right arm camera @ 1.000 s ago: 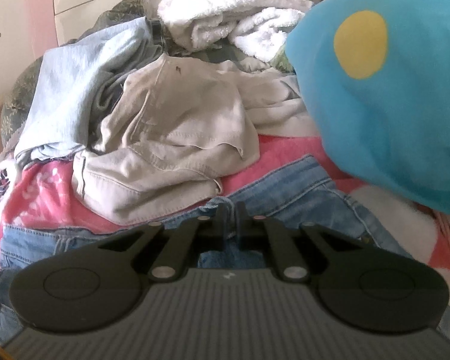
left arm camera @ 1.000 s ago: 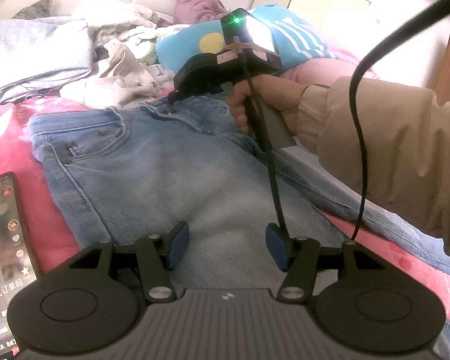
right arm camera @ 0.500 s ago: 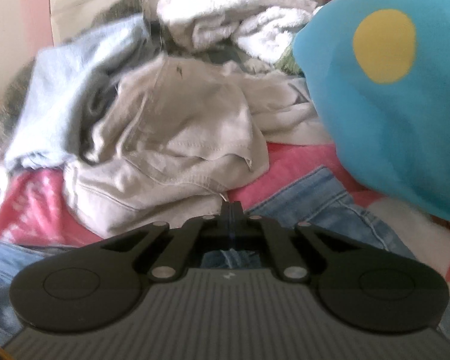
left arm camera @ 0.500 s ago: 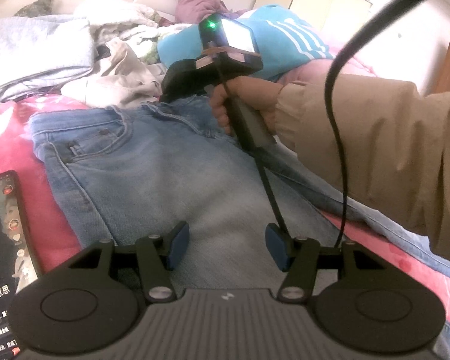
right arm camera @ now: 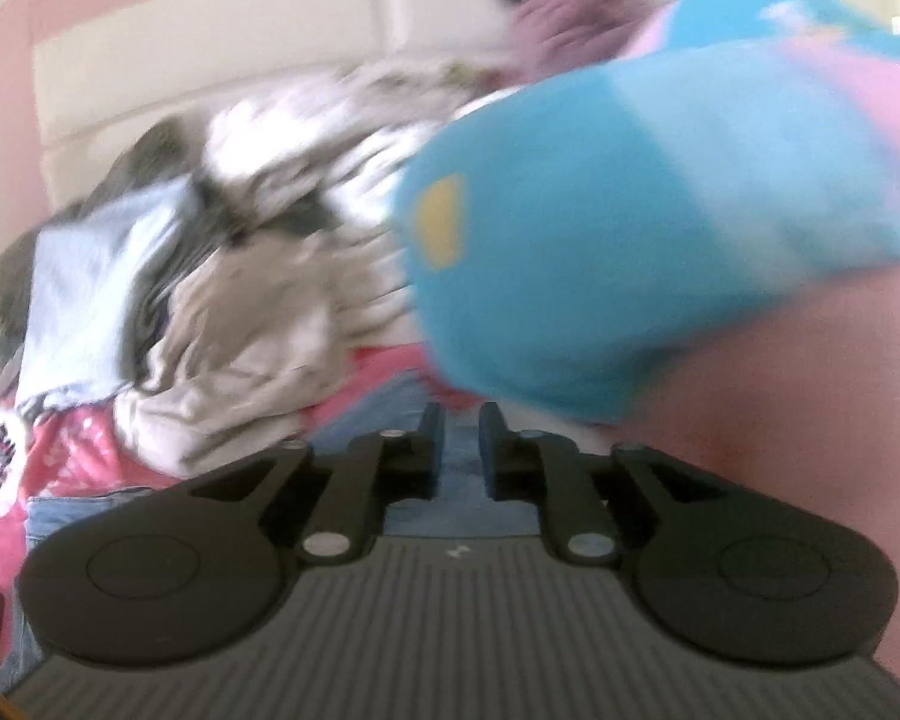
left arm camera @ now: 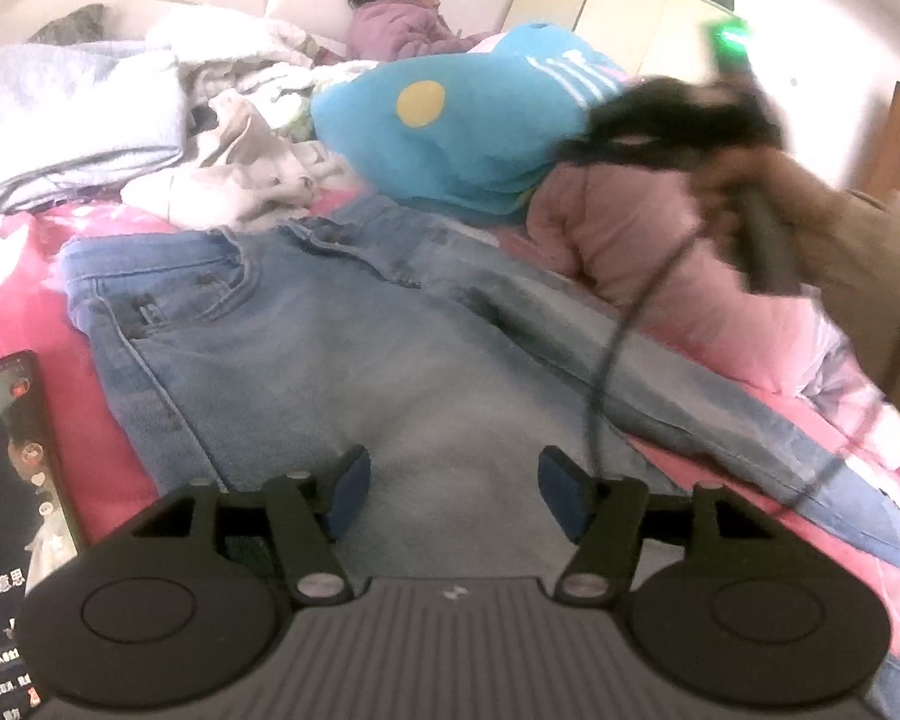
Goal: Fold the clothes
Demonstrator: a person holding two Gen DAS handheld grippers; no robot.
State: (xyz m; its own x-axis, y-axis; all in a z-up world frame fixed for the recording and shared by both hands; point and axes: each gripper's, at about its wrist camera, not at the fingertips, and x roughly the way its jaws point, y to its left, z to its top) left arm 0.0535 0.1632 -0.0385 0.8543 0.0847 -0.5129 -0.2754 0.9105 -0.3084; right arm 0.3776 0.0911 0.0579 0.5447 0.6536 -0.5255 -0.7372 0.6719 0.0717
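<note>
A: Where are the jeans (left arm camera: 306,360)?
B: Spread flat on the pink bedcover (left arm camera: 24,294), waistband toward the pile of clothes (left arm camera: 234,180); a phone (left arm camera: 12,480) lies just beside them.
A: And the 2 grippers?
B: The left gripper (left arm camera: 453,483) hovers over the denim, jaws spreading, nothing between; the right gripper (right arm camera: 462,441) is blurred, jaws parting, nothing pinched.

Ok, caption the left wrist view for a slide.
Left tongs opening, empty, over blue jeans spread on a pink bed.
</note>
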